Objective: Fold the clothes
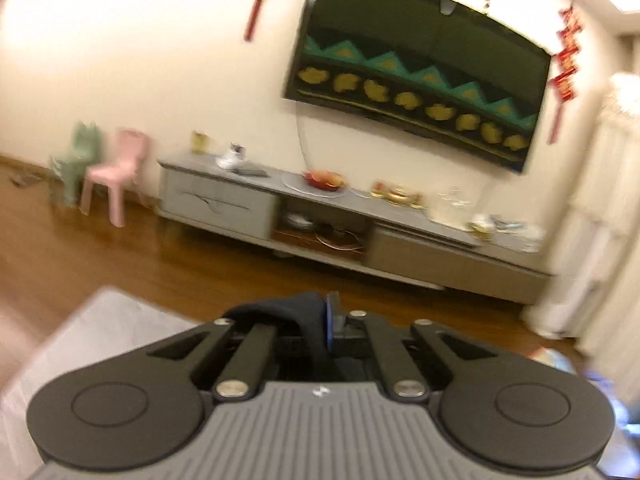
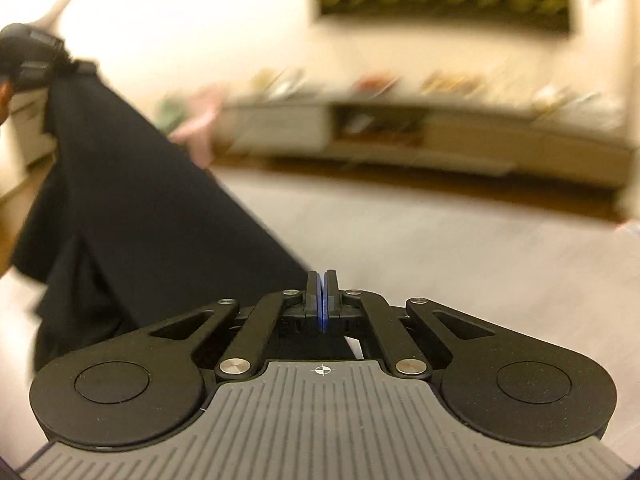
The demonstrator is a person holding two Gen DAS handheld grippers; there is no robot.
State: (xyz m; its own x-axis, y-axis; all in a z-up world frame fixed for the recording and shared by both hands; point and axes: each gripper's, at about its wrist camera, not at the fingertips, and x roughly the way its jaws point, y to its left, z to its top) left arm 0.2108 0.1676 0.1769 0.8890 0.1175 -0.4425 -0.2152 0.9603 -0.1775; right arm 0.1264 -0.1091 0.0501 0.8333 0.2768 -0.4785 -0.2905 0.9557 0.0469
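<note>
The left tongs were clamped on a bunched fold of the dark garment, which draped over the left finger while the blue pad pressed against it from the right. In the right wrist view the same dark garment hung from those left tongs at the upper left and spread downward onto the pale worktop, its lower part reaching just beside the right tongs. The right tongs were closed, blue pads pressed together with nothing visible between them. Both views were blurred. Across the wooden floor stood a long grey cabinet under a wall-mounted television
</note>
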